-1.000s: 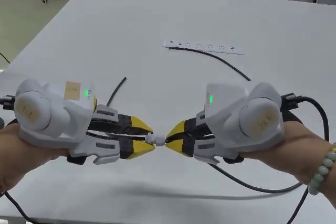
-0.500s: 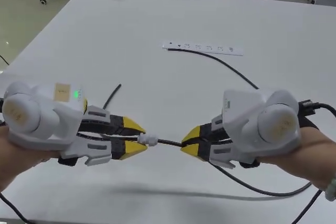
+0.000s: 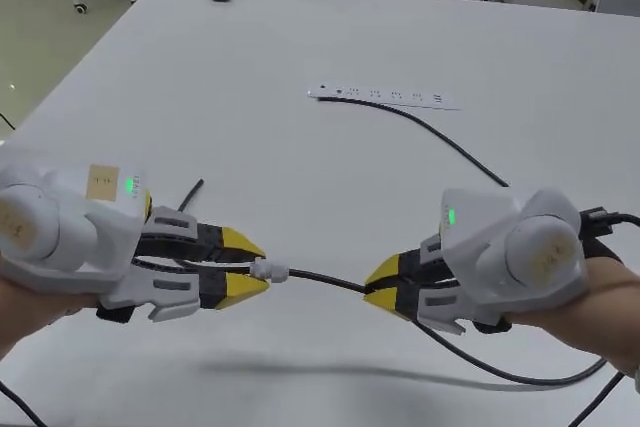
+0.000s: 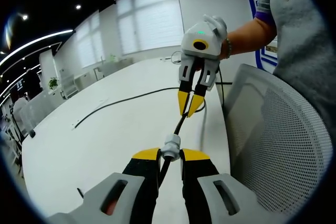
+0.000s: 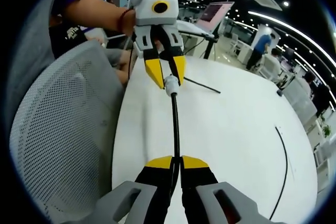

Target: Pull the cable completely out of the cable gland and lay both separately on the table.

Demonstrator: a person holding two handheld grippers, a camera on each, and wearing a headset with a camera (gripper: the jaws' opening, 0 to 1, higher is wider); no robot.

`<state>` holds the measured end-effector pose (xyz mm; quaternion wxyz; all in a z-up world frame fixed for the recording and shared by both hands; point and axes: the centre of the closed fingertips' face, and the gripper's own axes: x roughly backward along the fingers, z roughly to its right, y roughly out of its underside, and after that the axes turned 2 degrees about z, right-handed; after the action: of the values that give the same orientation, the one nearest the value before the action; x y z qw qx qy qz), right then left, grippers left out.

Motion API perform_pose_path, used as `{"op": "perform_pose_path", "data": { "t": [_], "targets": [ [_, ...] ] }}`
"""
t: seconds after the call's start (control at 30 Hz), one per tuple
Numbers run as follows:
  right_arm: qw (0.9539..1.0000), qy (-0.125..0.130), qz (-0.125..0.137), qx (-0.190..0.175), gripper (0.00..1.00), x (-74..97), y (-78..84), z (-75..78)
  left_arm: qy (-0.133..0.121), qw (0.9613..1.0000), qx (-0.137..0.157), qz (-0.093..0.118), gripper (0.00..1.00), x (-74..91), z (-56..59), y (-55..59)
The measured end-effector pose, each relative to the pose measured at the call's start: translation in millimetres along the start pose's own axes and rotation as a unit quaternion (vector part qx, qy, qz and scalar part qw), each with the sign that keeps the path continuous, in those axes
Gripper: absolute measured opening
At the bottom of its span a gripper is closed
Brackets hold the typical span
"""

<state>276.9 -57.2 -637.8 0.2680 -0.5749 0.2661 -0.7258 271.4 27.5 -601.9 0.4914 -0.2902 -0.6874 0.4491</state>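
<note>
Held above the white counter [image 3: 300, 167], the left gripper [image 3: 250, 269] clamps the white cable gland [image 3: 270, 271] and the right gripper [image 3: 380, 284] clamps the black cable [image 3: 325, 278] stretched between them; a straight pull apart along the cable's line should free it cleanly.

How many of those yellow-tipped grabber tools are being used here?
2: the left gripper clamps the white cable gland, the right gripper clamps the black cable.
</note>
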Motion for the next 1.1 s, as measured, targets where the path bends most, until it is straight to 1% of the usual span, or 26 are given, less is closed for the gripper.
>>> {"op": "perform_pose_path", "data": {
  "t": [0.43, 0.77, 1.1],
  "targets": [
    [0.9992, 0.014, -0.036, -0.012, 0.00, 3.9, 31.5, 6.6, -0.006, 1.0000, 0.008, 0.002, 0.15, 6.0, -1.8, 0.7],
    [0.9988, 0.023, -0.038, -0.021, 0.00, 7.2, 35.1, 8.4, -0.001, 0.9999, 0.011, 0.007, 0.15, 2.8, 0.6, -0.7],
    [0.9985, 0.023, -0.040, -0.030, 0.00, 6.7, 36.0, 8.3, -0.005, 0.9999, 0.015, 0.007, 0.15, 2.0, 0.7, 0.3]
  ]
}}
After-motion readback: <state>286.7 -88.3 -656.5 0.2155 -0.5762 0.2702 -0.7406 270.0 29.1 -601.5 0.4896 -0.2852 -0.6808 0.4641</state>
